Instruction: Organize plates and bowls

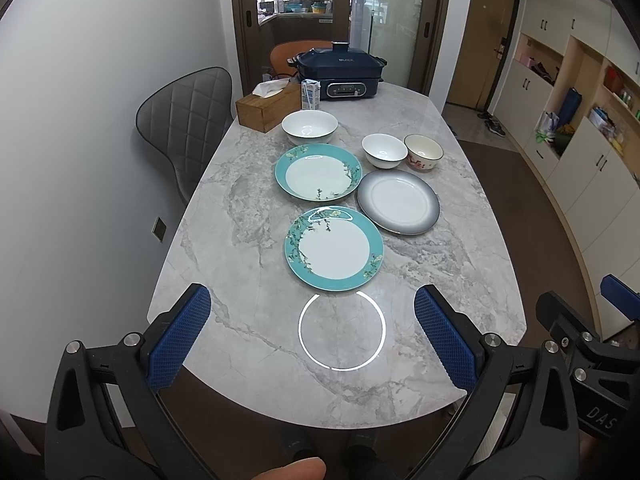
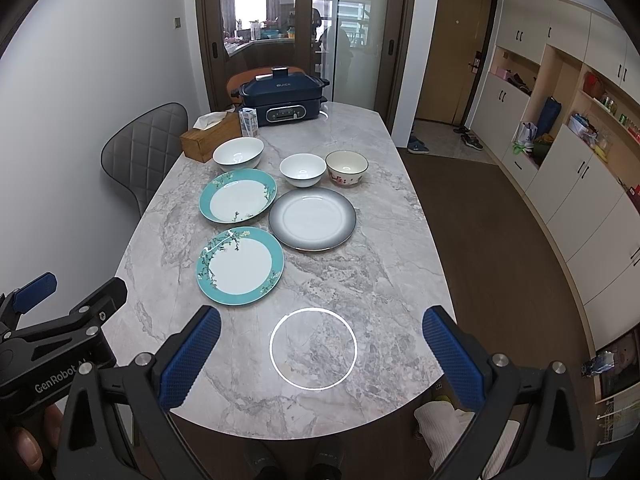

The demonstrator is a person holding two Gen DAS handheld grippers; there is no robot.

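left hand-held gripper (image 1: 312, 334) hovering released | right hand-held gripper (image 2: 322, 350) hovering released | teal plate (image 1: 334, 248) lying just ahead on table (image 1: 240, 240)

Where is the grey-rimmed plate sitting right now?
The grey-rimmed plate lies flat on the marble table, right of the two teal plates, just in front of the small white bowl and the patterned bowl.
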